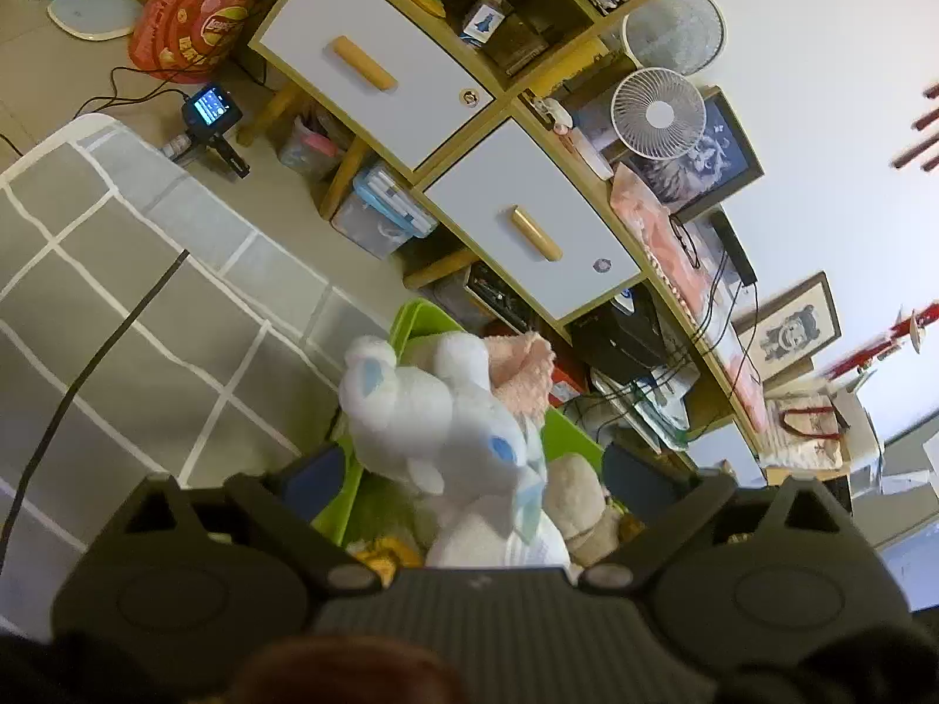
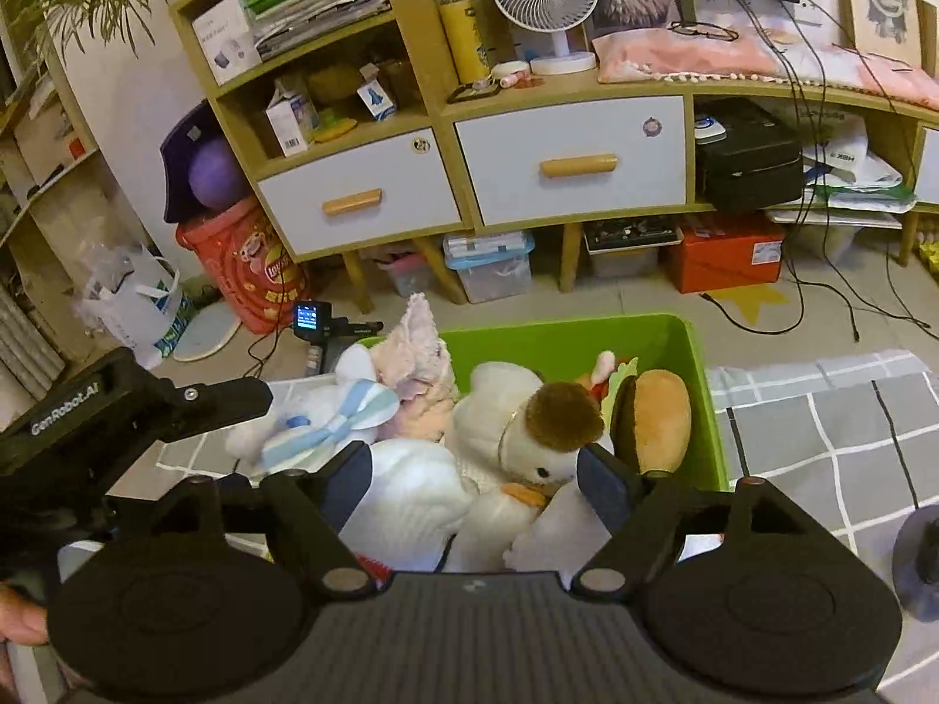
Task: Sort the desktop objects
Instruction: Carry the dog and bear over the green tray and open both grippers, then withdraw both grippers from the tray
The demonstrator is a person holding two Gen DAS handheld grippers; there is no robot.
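- Left tongs (image 1: 469, 469): spread wide, nothing pinched. White plush (image 1: 434, 410) with blue eyes sits between the two fingers, its head just ahead of the tips; I cannot tell whether either pad touches it.
- Right tongs (image 2: 472, 478): also spread, empty. Duck plush (image 2: 528, 440), brown cap and orange bill, lies between and just ahead of the fingers, head toward the right finger.
- All toys sit piled in the green bin (image 2: 698, 387), directly below and ahead of both tongs. Burger plush (image 2: 651, 416) is just beyond the right finger; pink plush (image 2: 419, 364) ahead-left.
- Left tongs show in the right view, off to the left, over the white plush.
- Key relation: white plush's long axis runs roughly along the left fingers, so closing would take it across its width. Left is nearer it; right is nearer the duck.
- Judgement: pick not yet made on either side.
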